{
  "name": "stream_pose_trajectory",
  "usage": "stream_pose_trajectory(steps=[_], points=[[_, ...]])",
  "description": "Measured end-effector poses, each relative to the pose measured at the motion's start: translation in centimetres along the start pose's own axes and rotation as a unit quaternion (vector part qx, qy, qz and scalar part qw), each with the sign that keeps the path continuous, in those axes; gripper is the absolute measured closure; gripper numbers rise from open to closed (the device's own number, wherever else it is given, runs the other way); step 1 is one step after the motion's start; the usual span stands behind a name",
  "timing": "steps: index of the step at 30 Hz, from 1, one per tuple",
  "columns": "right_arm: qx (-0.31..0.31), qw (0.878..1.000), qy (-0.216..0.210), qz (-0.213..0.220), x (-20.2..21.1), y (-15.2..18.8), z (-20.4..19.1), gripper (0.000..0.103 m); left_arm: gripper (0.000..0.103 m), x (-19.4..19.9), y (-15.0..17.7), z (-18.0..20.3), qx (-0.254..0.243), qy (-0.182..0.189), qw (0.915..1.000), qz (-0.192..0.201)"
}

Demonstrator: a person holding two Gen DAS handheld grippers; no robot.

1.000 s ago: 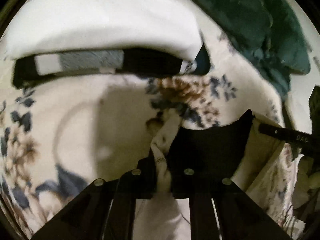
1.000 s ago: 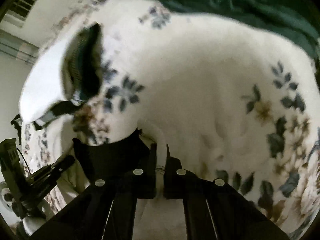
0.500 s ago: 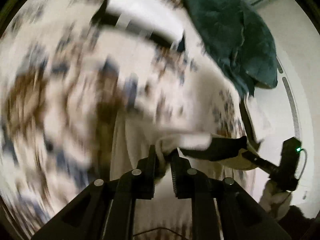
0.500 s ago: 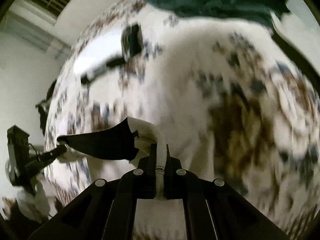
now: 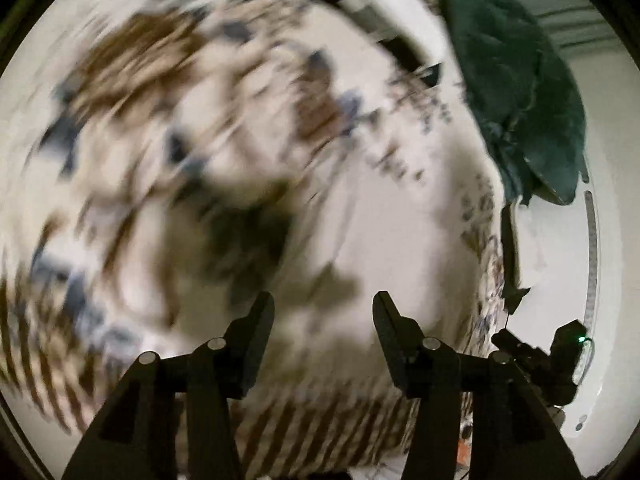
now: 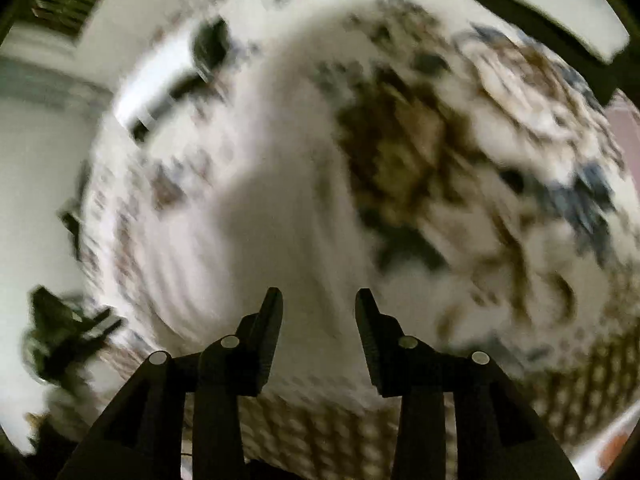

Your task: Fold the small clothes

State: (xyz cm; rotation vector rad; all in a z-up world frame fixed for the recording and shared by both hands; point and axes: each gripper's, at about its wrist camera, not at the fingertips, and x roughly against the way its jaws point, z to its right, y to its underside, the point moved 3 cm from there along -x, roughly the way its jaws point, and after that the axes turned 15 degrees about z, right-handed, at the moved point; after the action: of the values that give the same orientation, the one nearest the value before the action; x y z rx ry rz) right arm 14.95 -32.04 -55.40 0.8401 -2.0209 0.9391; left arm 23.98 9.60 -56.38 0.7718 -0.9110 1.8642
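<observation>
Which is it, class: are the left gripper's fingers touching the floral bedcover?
Apart. The left wrist view shows the left gripper opening with nothing between its fingers, floral bedcover lying beyond them.

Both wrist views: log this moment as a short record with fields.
surface: floral bedspread, white with brown and blue flowers, heavily blurred
left hand-held gripper: jaws opening, nothing between them
right hand-held gripper: jaws opening, nothing between them
folded pile: white and dark clothes at the far side of the bedspread
other cloth: dark green fabric heaped near the bed's edge
garment being folded: cannot be told from the blur
</observation>
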Motion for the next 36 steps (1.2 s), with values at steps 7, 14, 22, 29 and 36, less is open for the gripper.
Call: stream_pose_trajectory(steps=[7,14,22,29,36], points=[[-0.1,0.992,-0.073,0.006,-8.9,-3.1,-2.2,0.06,0.054,-10.8,-4.3,4.2,-0.076,-0.011,0.997,0.013],[-0.17,0.984,0.04,0.029,-11.6,-5.4,4.5,0.061,0.054,-10.8,-5.6,0.8,-0.024,-0.001,0.9997,0.002],[-0.07,0.997,0.023,0.029,-8.6,-5.5,0.2,0.058,0.041,-9.5,-6.4,0.2,-0.027,-0.033,0.9988,0.024],[-0.118,0.992,0.037,-0.003,-9.0,-4.2,1.5,0.058,0.041,-9.4,-2.5,-2.1,-0.01,-0.063,0.9976,-0.028],[-0.161,0.983,0.044,-0.073,-7.9,0.9,3.9,0.058,0.06,-6.6,0.9,-3.3,0.014,-0.047,0.9985,-0.025]])
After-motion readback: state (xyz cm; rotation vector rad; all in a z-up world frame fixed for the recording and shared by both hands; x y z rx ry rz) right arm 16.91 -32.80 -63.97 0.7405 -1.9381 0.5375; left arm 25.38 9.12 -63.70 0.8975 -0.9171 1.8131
